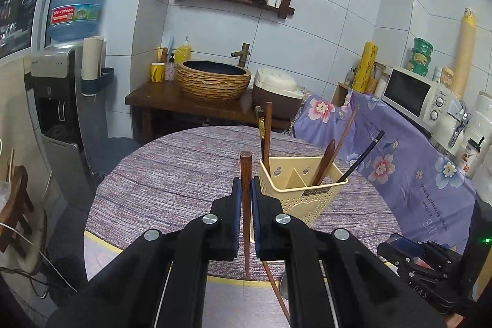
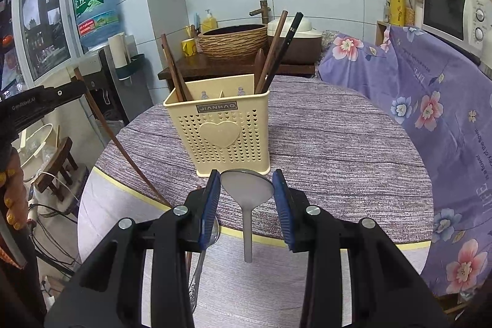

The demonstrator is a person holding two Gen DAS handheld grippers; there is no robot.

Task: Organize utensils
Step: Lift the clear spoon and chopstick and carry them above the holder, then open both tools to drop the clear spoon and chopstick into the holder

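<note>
My left gripper (image 1: pixel 246 183) is shut on a brown wooden chopstick (image 1: pixel 246 223), held upright just left of the cream perforated utensil holder (image 1: pixel 303 200). The holder's compartments contain chopsticks, a wooden spoon (image 1: pixel 324 162) and a black chopstick (image 1: pixel 363 156). My right gripper (image 2: pixel 247 177) is shut on the bowl of a metal spoon (image 2: pixel 247 189), handle hanging down, right in front of the holder (image 2: pixel 221 128). The left gripper (image 2: pixel 40 103) with its chopstick (image 2: pixel 117 140) appears at the left in the right wrist view. A second metal spoon (image 2: pixel 206 242) lies under my right fingers.
The round table (image 2: pixel 338 143) wears a woven purple cloth. A floral purple sheet (image 2: pixel 430 100) covers a counter to the right, with a microwave (image 2: pixel 452 11) on it. Behind stand a wicker-look basin (image 1: pixel 213 80), a rice cooker (image 1: pixel 278 91) and a water dispenser (image 1: pixel 58 100).
</note>
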